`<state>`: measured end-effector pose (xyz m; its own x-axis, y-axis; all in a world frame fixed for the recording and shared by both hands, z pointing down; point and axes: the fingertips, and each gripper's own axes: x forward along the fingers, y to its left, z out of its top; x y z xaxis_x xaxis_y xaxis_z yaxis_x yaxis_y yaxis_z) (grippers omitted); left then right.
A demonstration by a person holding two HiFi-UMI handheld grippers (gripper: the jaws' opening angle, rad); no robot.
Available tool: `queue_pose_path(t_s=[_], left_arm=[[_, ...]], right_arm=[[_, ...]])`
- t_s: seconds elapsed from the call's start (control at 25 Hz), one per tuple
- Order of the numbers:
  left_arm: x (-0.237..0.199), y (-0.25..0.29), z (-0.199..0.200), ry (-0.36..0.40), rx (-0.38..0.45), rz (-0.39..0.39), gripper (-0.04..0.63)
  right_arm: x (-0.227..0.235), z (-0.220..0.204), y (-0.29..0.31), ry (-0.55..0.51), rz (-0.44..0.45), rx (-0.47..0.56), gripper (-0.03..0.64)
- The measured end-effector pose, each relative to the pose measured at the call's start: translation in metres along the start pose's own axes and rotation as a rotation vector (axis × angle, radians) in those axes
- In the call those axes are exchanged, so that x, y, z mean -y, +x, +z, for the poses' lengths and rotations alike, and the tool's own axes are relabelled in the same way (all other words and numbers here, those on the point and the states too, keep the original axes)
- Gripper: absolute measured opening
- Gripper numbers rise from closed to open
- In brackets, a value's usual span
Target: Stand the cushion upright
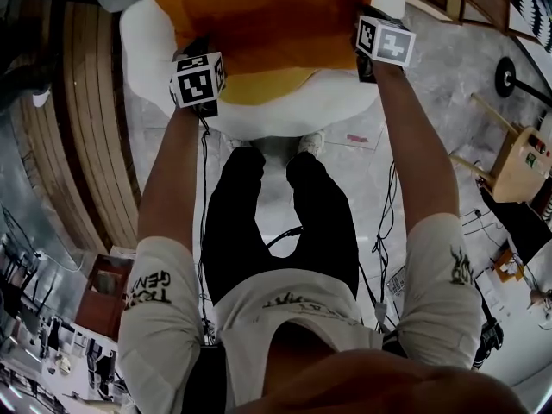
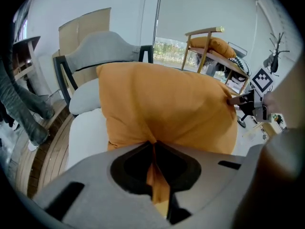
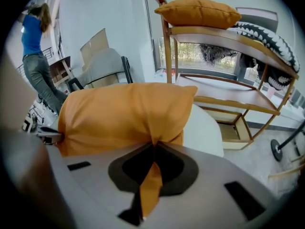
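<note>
Both sets of jaws clenched! My left gripper [image 2: 153, 149] pinches the plump orange fabric cushion [image 2: 162, 104] at ten o'clock, and my right gripper [image 3: 153, 151] pinches it at two. The cushion is over the white padded chair seat [image 1: 293, 115], dead ahead at twelve.

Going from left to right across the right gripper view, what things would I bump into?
A person in a blue top → the orange cushion in the middle → the wooden rack.

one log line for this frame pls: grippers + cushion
left gripper: shut on orange cushion edge | right gripper: shut on same cushion's edge | cushion: held over white chair seat
</note>
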<state>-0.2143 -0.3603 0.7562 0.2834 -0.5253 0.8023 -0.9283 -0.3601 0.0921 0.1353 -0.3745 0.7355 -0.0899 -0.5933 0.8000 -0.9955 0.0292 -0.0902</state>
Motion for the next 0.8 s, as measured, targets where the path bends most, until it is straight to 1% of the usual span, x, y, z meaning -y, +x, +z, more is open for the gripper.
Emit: queue_pose_path(t_s=[0.08, 0.16, 0.4, 0.48, 0.6, 0.68, 0.76, 0.8], left_arm=[[-0.001, 0.008, -0.01, 0.017, -0.016, 0.008, 0.031], [-0.002, 0.016, -0.019, 0.019, -0.033, 0.015, 0.037], [-0.012, 0.025, -0.029, -0.027, -0.027, 0.058, 0.065], [-0.016, 0.025, -0.032, -0.054, -0.043, 0.075, 0.097], [-0.018, 0.017, -0.032, -0.089, -0.058, 0.077, 0.146], [-0.017, 0.006, -0.028, -0.069, -0.057, 0.086, 0.164], [-0.015, -0.012, -0.02, -0.028, -0.027, 0.119, 0.162], [-0.014, -0.022, -0.013, -0.008, -0.001, 0.139, 0.109]], right_arm=[[0.001, -0.012, 0.008, 0.006, -0.003, -0.011, 0.037], [0.003, -0.022, 0.015, 0.015, -0.006, -0.017, 0.037], [0.002, -0.031, 0.023, 0.042, 0.002, -0.007, 0.038], [0.001, -0.032, 0.023, 0.06, 0.009, -0.017, 0.045], [0.006, -0.033, 0.015, 0.083, 0.017, -0.01, 0.088], [0.011, -0.03, 0.001, 0.101, 0.007, 0.017, 0.098], [0.008, -0.024, -0.021, 0.092, 0.0, 0.068, 0.086], [0.003, -0.02, -0.032, 0.068, 0.002, 0.099, 0.048]])
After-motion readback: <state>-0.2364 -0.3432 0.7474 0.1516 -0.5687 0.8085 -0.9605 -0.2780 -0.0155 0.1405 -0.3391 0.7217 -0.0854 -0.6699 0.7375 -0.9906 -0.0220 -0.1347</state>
